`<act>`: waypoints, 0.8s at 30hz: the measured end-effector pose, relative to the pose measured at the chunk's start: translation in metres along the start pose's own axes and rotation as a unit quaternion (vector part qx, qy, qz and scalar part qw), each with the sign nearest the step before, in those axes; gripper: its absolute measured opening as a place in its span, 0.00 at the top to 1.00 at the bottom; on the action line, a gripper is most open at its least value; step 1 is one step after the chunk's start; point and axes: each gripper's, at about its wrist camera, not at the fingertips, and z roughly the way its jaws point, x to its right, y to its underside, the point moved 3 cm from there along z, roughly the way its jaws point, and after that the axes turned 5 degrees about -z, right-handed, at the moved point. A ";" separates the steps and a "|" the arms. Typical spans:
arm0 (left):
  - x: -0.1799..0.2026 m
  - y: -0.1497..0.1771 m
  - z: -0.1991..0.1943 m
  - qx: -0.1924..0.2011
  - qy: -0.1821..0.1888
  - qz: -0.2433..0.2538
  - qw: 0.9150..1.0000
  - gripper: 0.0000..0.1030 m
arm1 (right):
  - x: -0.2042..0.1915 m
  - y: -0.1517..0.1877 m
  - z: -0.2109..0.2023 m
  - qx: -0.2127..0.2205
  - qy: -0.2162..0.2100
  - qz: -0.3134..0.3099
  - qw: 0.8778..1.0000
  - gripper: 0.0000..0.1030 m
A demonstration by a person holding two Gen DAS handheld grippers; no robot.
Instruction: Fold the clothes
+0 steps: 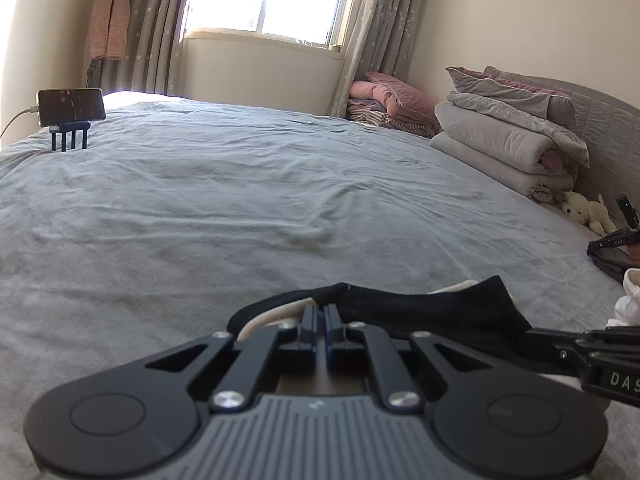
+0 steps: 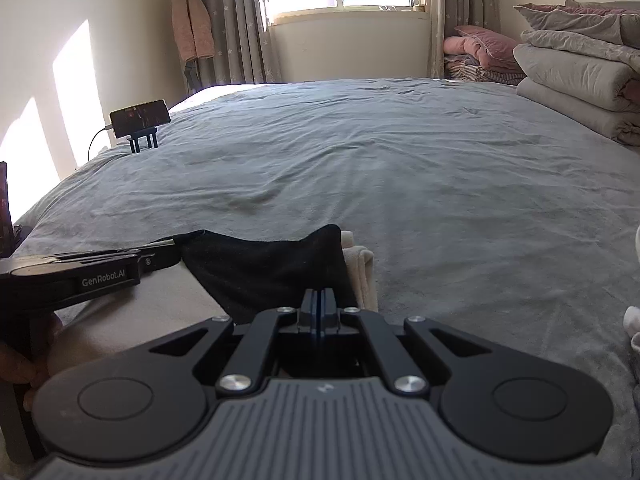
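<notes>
Left hand-held gripper (image 1: 320,312) pinches the black garment (image 1: 432,312) with its cream edge, near the bed's (image 1: 240,200) front edge. Right view: right hand-held gripper (image 2: 319,300) clamps the same cloth (image 2: 264,268); fold apparently just starting, white items (image 2: 634,324) left.

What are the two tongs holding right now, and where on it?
Both are shut on the black garment: the left tongs pinch its left end with the cream fabric, and the right tongs pinch its near right edge.
</notes>
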 end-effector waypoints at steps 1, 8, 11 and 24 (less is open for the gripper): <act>0.000 -0.003 0.001 -0.001 -0.003 0.003 1.000 0.97 | -0.001 0.000 0.000 0.000 0.001 -0.003 1.000 1.00; 0.014 -0.012 -0.032 0.022 0.009 0.021 0.999 0.96 | -0.004 -0.001 -0.004 0.005 -0.003 -0.010 1.000 0.96; 0.022 -0.003 -0.050 0.031 0.027 0.038 0.998 0.95 | -0.007 -0.002 -0.006 0.007 -0.006 -0.015 1.000 0.91; 0.033 0.040 -0.085 0.043 0.038 0.076 0.995 0.93 | -0.008 -0.002 -0.006 0.007 -0.015 -0.021 1.000 0.87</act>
